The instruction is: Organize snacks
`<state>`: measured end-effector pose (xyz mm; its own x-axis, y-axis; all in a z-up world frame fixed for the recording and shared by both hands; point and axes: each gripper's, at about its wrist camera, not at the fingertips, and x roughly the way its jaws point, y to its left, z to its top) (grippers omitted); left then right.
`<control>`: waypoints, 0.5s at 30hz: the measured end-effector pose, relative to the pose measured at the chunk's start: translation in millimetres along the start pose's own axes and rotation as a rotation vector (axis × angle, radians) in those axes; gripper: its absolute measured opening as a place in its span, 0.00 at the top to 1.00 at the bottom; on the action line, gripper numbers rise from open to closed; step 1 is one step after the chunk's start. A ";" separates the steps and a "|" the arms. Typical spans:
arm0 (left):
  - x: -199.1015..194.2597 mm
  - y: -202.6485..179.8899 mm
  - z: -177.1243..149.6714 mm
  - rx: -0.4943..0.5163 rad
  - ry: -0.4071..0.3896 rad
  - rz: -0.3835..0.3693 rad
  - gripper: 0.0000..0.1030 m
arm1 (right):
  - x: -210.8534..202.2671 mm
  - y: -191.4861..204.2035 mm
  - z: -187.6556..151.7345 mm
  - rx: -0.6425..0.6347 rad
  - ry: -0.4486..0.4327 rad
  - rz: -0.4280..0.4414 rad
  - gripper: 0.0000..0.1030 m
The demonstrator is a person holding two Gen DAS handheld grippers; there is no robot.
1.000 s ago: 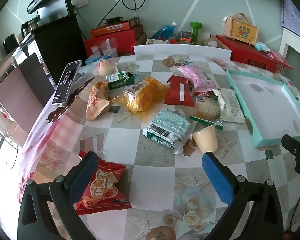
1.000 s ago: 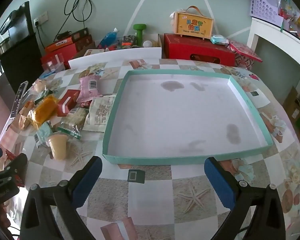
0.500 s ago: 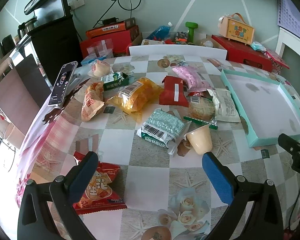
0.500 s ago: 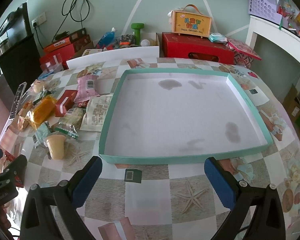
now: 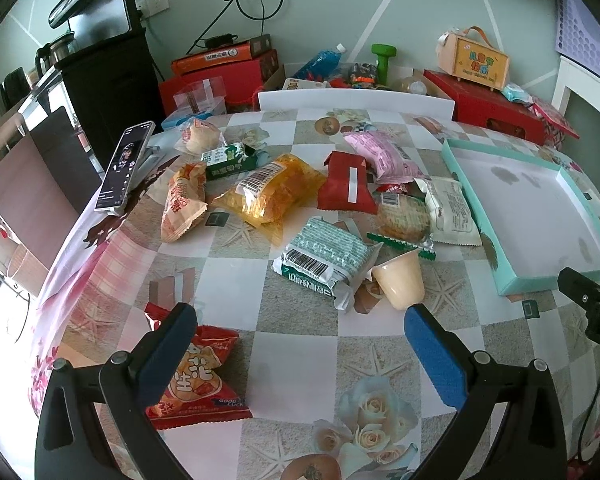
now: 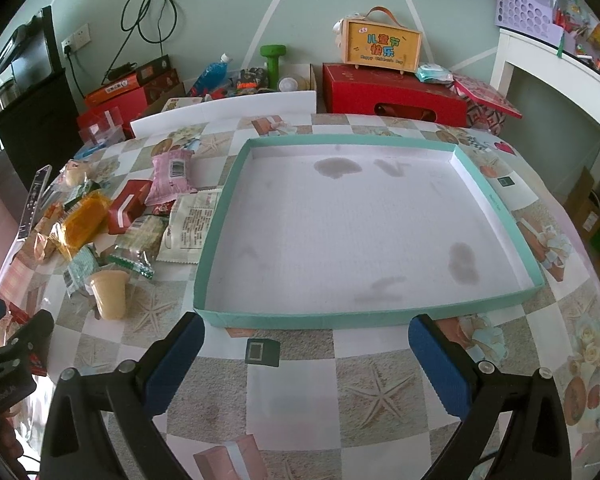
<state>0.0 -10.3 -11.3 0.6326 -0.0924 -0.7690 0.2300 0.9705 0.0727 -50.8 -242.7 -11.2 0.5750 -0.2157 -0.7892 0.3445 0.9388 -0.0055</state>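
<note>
The left gripper [image 5: 300, 332] hangs over the table [image 5: 296, 344] with its jaws wide apart and nothing between them; a red bag [image 5: 198, 376] lies under its left finger at 7 o'clock, a cup [image 5: 400, 280] on its side at 1 o'clock, a teal pack [image 5: 324, 252] just beside the cup at 12. Farther off toward 12 lie a yellow bag [image 5: 270, 194], a red pack [image 5: 346, 186] and a pink pack [image 5: 382, 156]. The right gripper [image 6: 306, 362], jaws also spread and empty, faces the tray [image 6: 300, 317] at 12 o'clock, with nothing in it, snacks heaped at its left edge.
</note>
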 end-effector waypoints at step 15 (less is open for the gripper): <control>0.6 7.1 2.1 -0.047 -0.010 0.009 0.00 | -0.2 -1.0 0.2 0.003 0.001 0.000 0.00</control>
<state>3.5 -3.9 -9.9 0.6418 -0.0854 -0.7621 0.1895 0.9806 0.0498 -51.2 -243.7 -11.0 0.5746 -0.2152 -0.7896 0.3465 0.9380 -0.0035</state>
